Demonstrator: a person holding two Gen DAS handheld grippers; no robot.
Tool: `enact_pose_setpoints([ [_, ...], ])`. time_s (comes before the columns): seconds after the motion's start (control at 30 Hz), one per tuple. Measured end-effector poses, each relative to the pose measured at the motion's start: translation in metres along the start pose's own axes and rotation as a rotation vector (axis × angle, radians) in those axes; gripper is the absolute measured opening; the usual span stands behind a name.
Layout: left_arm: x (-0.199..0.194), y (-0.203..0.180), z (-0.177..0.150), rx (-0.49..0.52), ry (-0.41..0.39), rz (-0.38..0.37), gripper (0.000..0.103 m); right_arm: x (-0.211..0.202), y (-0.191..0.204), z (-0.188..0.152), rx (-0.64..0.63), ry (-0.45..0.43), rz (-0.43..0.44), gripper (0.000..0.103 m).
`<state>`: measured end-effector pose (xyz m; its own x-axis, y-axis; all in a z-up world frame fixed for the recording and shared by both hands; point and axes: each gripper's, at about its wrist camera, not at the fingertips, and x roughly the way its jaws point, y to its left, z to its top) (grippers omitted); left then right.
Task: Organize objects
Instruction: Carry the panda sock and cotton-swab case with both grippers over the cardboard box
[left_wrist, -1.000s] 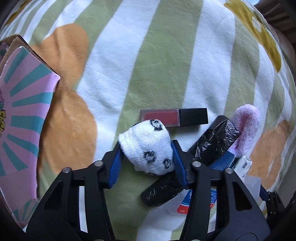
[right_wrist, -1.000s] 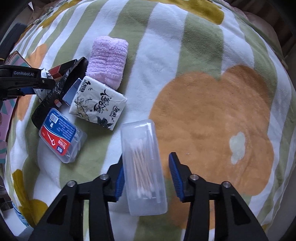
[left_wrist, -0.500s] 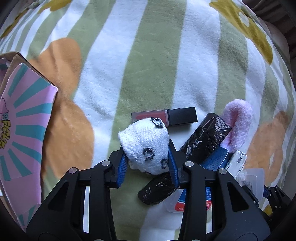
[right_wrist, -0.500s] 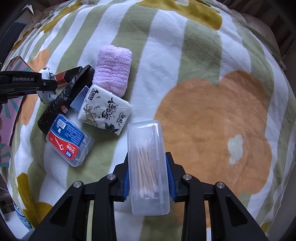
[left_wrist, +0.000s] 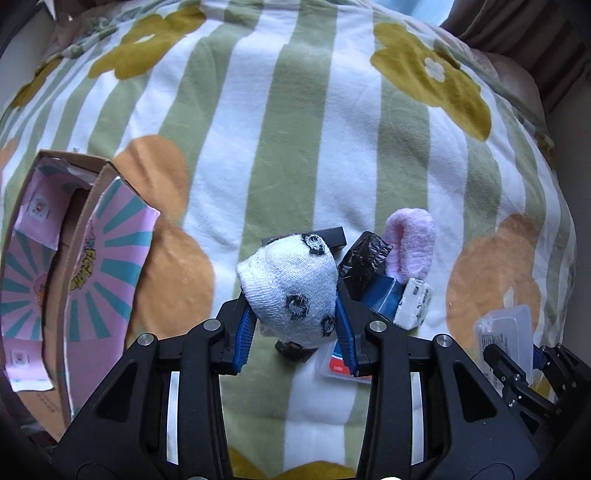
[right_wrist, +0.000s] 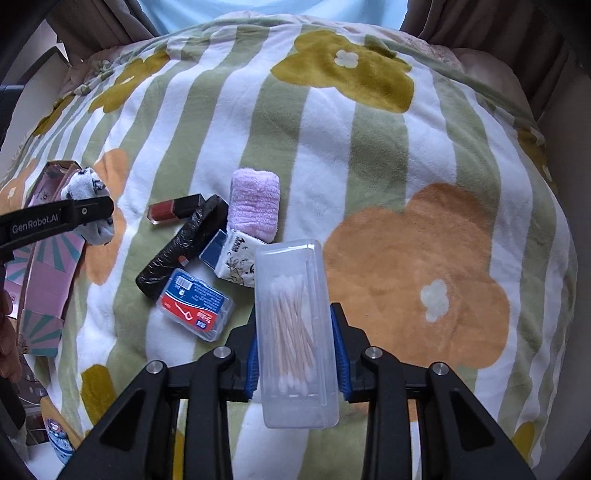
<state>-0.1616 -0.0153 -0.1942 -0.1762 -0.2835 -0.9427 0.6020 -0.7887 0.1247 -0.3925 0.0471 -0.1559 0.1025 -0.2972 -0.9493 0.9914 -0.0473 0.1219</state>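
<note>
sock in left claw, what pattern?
White sock with black spots, shut in the left claw; left wrist view.

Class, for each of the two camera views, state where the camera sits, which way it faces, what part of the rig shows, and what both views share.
Left wrist: on the left gripper, looking forward over the striped blanket; its fingers clamp the panda sock.
Right wrist: on the right gripper, facing the same blanket; it clamps the cotton swab box.
Shared: sock, pink towel roll, black bag roll, open cardboard box.
</note>
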Motion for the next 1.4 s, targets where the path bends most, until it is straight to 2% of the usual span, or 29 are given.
enact_pose_setpoints([
  [0.1,-0.029,0.002,-0.011,0.020,-0.032,-0.005,0.035,-0.022,0.029,-0.011,0.023,-0.017,0.000,0.030],
  [0.37,-0.093,0.019,-0.039,0.065,-0.091,-0.039,0.035,-0.072,0.068,-0.009,0.051,-0.080,-0.012,0.030],
  [0.57,-0.130,0.058,-0.056,0.081,-0.110,-0.055,0.035,-0.097,0.116,0.006,0.036,-0.119,-0.007,0.030],
  [0.73,-0.149,0.110,-0.061,0.054,-0.116,-0.052,0.035,-0.102,0.166,0.026,0.010,-0.140,0.012,0.030],
  [1.1,-0.146,0.231,-0.060,-0.043,-0.087,-0.023,0.035,-0.077,0.277,0.082,-0.010,-0.136,0.070,0.030],
  [1.27,-0.124,0.273,-0.064,-0.071,-0.034,-0.011,0.035,-0.043,0.320,0.107,-0.020,-0.099,0.101,0.030],
  [1.4,-0.101,0.296,-0.069,-0.055,0.014,-0.019,0.035,-0.007,0.345,0.122,0.027,-0.056,0.100,0.030],
])
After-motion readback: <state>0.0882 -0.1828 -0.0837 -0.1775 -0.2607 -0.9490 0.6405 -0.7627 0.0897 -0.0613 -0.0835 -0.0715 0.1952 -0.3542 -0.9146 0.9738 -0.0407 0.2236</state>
